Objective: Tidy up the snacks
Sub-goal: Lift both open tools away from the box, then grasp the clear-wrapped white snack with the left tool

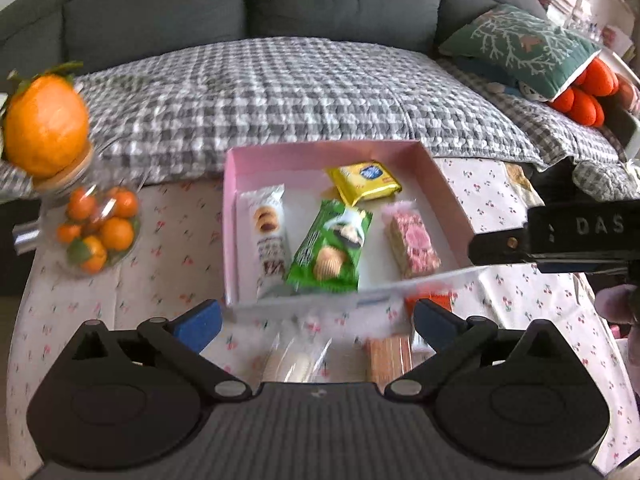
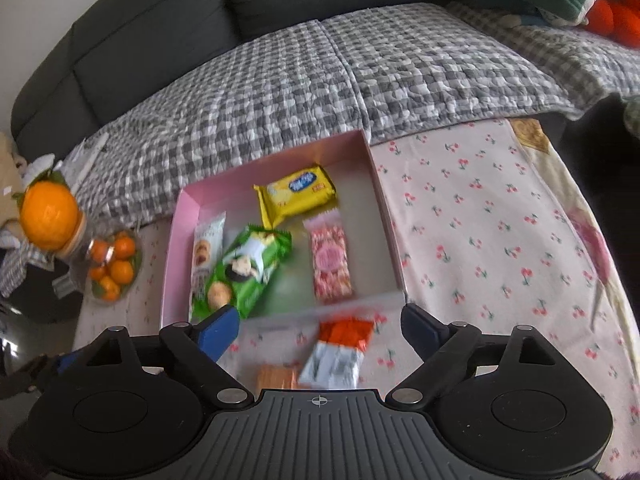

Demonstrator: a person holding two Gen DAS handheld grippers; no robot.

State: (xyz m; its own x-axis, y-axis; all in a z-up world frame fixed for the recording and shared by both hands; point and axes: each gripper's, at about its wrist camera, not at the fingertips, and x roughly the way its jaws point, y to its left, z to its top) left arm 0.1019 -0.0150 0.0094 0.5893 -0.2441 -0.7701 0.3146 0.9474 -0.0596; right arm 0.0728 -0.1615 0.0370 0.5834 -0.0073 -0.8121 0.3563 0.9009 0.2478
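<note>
A pink box [image 1: 280,156] [image 2: 276,158] on the cherry-print cloth holds a yellow packet [image 1: 366,182] [image 2: 298,194], a green packet [image 1: 330,248] [image 2: 240,268], a white biscuit packet [image 1: 268,232] [image 2: 206,246] and a pink packet [image 1: 412,244] [image 2: 330,262]. My left gripper [image 1: 318,320] stands open above the cloth in front of the box, nothing between its fingers. Below it lie a clear-wrapped snack [image 1: 292,360] and a wafer pack [image 1: 390,356]. My right gripper [image 2: 320,328] is open too, over an orange-and-white packet [image 2: 340,348] and the wafer pack [image 2: 276,376].
A glass jar of small oranges [image 1: 96,232] [image 2: 110,268] with a large orange on its lid [image 1: 46,120] [image 2: 50,216] stands left of the box. A checked quilt [image 1: 280,96] covers the sofa behind. The right gripper's body [image 1: 560,236] crosses the left wrist view's right side.
</note>
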